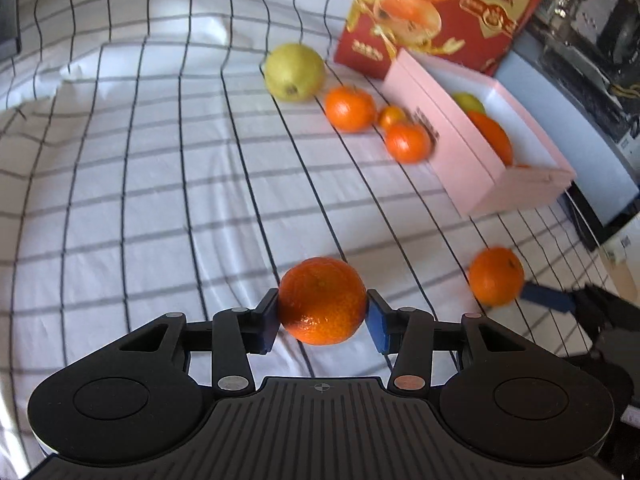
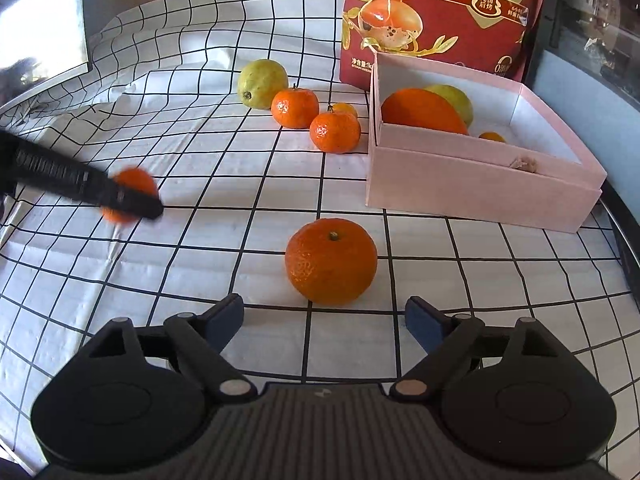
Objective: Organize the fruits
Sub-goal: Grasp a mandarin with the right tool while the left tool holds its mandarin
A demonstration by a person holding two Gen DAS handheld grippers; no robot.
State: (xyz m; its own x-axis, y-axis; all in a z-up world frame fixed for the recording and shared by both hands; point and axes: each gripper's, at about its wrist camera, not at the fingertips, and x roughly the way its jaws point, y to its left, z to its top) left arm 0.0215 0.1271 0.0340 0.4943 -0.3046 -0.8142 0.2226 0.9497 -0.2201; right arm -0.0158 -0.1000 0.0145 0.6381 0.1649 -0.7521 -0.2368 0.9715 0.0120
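My left gripper (image 1: 322, 312) is shut on a tangerine (image 1: 322, 300) and holds it above the checked cloth; it shows in the right wrist view (image 2: 130, 194) at the left, blurred. My right gripper (image 2: 324, 318) is open and empty, just behind a second tangerine (image 2: 331, 266) that lies on the cloth; this tangerine also shows in the left wrist view (image 1: 496, 276). A pink box (image 2: 472, 184) at the right holds a large orange fruit (image 2: 420, 110), a green-yellow fruit (image 2: 454, 98) and a small orange one (image 2: 492, 137).
A green-yellow pear (image 2: 262, 83), two tangerines (image 2: 295, 107) (image 2: 335, 131) and a smaller one (image 2: 345, 109) lie left of the box. A red printed bag (image 2: 436, 12) stands behind it. The table edge runs along the right.
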